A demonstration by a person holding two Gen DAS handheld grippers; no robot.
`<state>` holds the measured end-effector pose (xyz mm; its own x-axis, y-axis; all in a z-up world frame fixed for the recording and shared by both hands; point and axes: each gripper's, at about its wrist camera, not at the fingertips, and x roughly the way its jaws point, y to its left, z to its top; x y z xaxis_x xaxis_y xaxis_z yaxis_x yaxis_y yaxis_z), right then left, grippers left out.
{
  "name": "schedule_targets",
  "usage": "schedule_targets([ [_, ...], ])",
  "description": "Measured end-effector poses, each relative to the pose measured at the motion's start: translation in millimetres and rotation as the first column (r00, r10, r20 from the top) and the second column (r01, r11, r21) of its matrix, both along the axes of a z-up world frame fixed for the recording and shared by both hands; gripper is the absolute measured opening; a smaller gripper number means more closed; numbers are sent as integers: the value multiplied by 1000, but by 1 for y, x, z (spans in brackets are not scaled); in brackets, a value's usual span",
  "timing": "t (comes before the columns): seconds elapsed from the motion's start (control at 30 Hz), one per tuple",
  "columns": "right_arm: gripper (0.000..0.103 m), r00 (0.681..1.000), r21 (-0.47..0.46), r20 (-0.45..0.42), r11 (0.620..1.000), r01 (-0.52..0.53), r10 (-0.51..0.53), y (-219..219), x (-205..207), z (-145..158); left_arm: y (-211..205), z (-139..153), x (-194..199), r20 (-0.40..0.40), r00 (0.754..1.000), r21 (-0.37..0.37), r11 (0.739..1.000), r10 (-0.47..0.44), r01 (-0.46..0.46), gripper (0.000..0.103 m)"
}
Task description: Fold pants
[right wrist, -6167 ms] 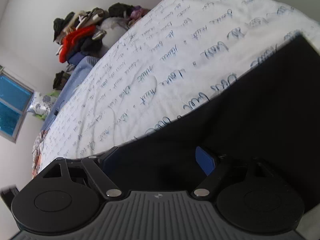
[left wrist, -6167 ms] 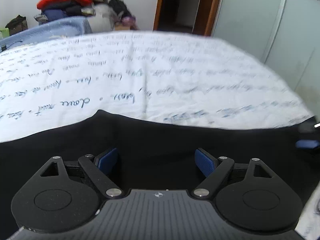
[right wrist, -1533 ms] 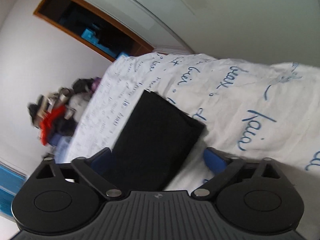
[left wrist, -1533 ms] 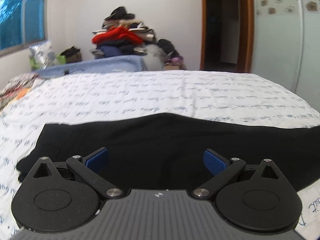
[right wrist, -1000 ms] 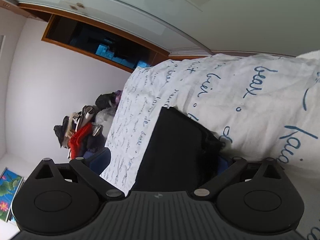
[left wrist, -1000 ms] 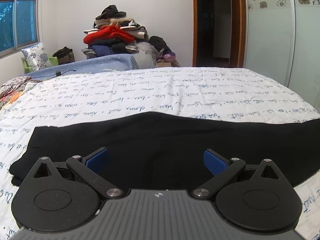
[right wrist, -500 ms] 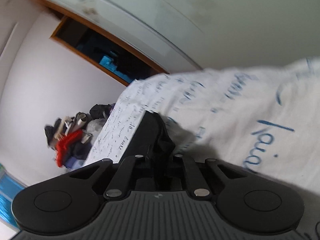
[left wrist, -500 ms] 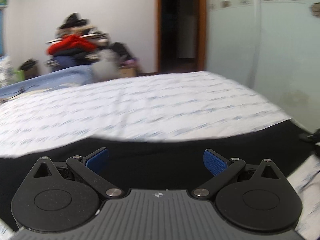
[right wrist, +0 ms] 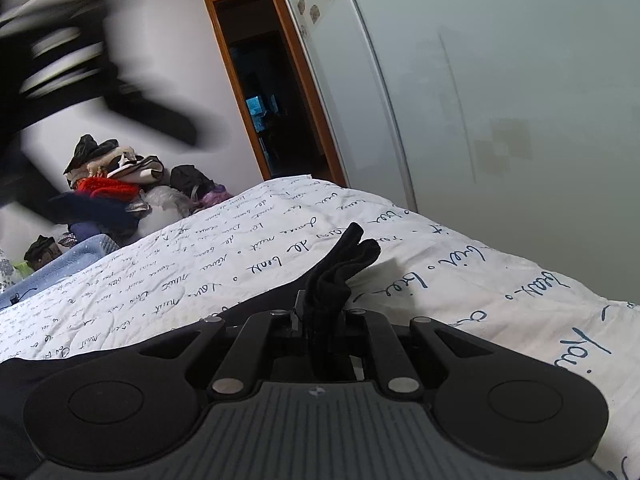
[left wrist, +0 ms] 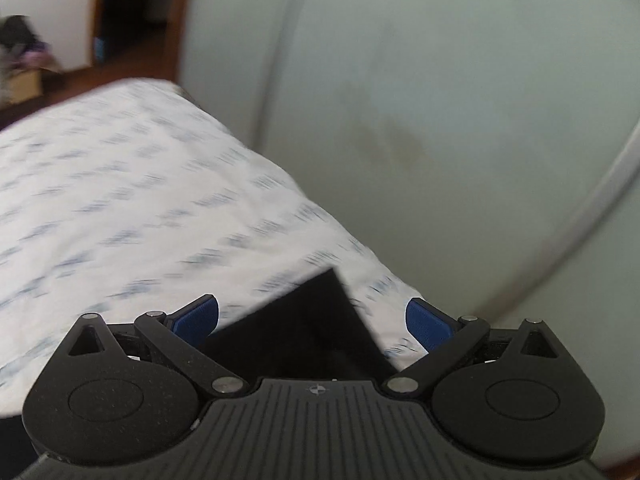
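The black pants (left wrist: 304,332) lie on a bed with a white sheet (left wrist: 120,208) printed in blue script. In the left wrist view one corner of the pants sits between the blue pads (left wrist: 196,314) of my left gripper (left wrist: 311,318), which stands open with the pads clear of the cloth. In the right wrist view my right gripper (right wrist: 320,320) is shut on a bunched edge of the pants (right wrist: 344,264), which sticks up beyond the fingertips. The rest of the pants trails off to the lower left.
A pale green wardrobe door (left wrist: 440,120) runs close along the bed's right edge. An open doorway (right wrist: 272,112) and a pile of clothes (right wrist: 112,184) lie beyond the bed's far end. A blurred dark shape (right wrist: 80,80) crosses the upper left of the right wrist view.
My right gripper closed on the pants' edge and rolled toward level. My left gripper swung right along the pants, from their middle to the corner near the wardrobe, staying open.
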<state>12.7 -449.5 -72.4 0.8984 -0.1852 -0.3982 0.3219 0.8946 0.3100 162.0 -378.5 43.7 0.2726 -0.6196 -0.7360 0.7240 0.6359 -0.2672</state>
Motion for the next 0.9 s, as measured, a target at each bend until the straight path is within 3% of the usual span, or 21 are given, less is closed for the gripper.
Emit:
schedule_targets([
  [0.1,7,1000,-27,-13,1000,-15,15,3,-3,1,-55,-16,-7,-25,990,142,980,-138,141,97],
  [0.17,8,1000,-39,-12,999,-22,22,5,-3,2,-85,-29,-11,-45,974,248,942,-222,226,96],
  [0.3,8,1000,-34,-13,999,-25,25,5,-3,2,-110,-60,-17,-21,970,411,882,-241,228,91],
  [0.37,8,1000,-29,-12,999,-27,27,4,-3,2,-113,-72,-13,-13,972,453,865,-236,216,74],
  [0.4,8,1000,-26,-12,999,-29,28,3,-3,2,-112,-75,-12,-11,974,462,863,-226,205,59],
  [0.43,8,1000,-23,-13,999,-29,29,3,-3,2,-109,-77,-11,-1,976,462,866,-217,193,36],
  [0.5,8,999,-16,-16,999,-31,30,2,-3,2,-102,-72,-6,52,985,436,891,-163,125,10],
  [0.6,8,999,-7,-16,999,-32,32,2,-3,2,-79,-67,9,20,997,326,943,-73,63,7],
  [0.67,8,999,-13,-10,999,-35,35,3,-4,3,-64,-65,15,0,999,261,965,-32,31,7],
  [0.8,8,999,-54,20,997,-48,49,12,-11,7,-32,-58,23,-69,997,153,988,45,-34,7],
  [0.9,8,994,-115,24,988,-101,104,26,-15,16,6,-48,25,-154,979,67,990,132,-123,7],
])
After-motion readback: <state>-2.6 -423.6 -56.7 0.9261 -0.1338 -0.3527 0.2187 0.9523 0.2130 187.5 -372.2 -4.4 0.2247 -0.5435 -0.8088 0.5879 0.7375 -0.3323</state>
